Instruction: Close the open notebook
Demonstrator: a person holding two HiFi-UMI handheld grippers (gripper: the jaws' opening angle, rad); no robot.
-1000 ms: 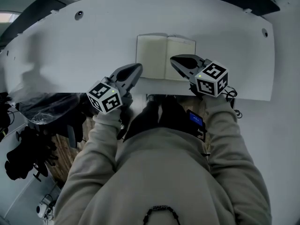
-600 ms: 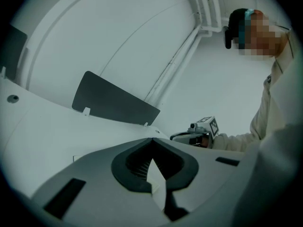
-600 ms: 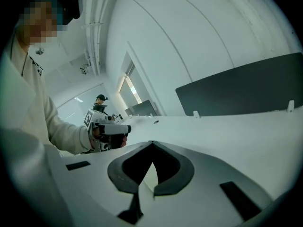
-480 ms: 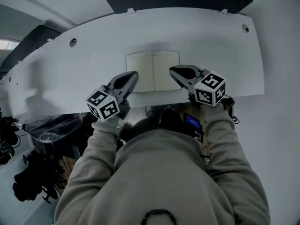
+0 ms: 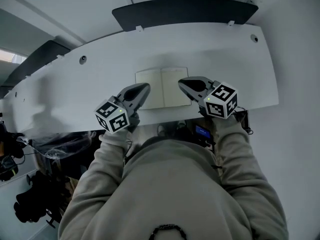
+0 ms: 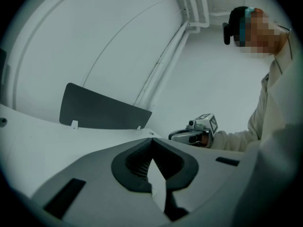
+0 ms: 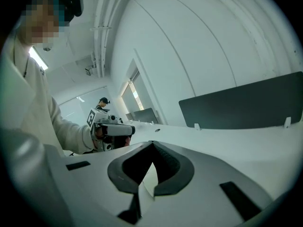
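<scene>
Notebook (image 5: 162, 88): open and flat on the white desk (image 5: 75, 84), two pale pages with no marks I can read and a straight centre fold between them. In the head view it lies between the two gripper tips and just ahead of them. Left gripper (image 5: 143, 88): its tip overlaps the near left corner of the left page. Right gripper (image 5: 183, 82): its tip overlaps the right page's outer edge. Whether either tip touches paper or hangs above it cannot be told from that angle. Jaws, left gripper view: the left gripper (image 6: 152, 142) is clenched, tips met, with only bare desk showing through the gap behind the pads and nothing gripped. Jaws, right gripper view: the right gripper (image 7: 152, 144) is likewise clenched tip to tip and holds nothing. View differences: the notebook shows only in the head view. The left gripper view looks across the desk and catches the right gripper off to its right, carried on a pale sleeve (image 6: 236, 138). The right gripper view catches the left gripper off to its left and, far behind that, a second person (image 7: 102, 103). The dark panel (image 5: 185, 9) beyond both tips, at the desk's far edge, appears in all three views.
</scene>
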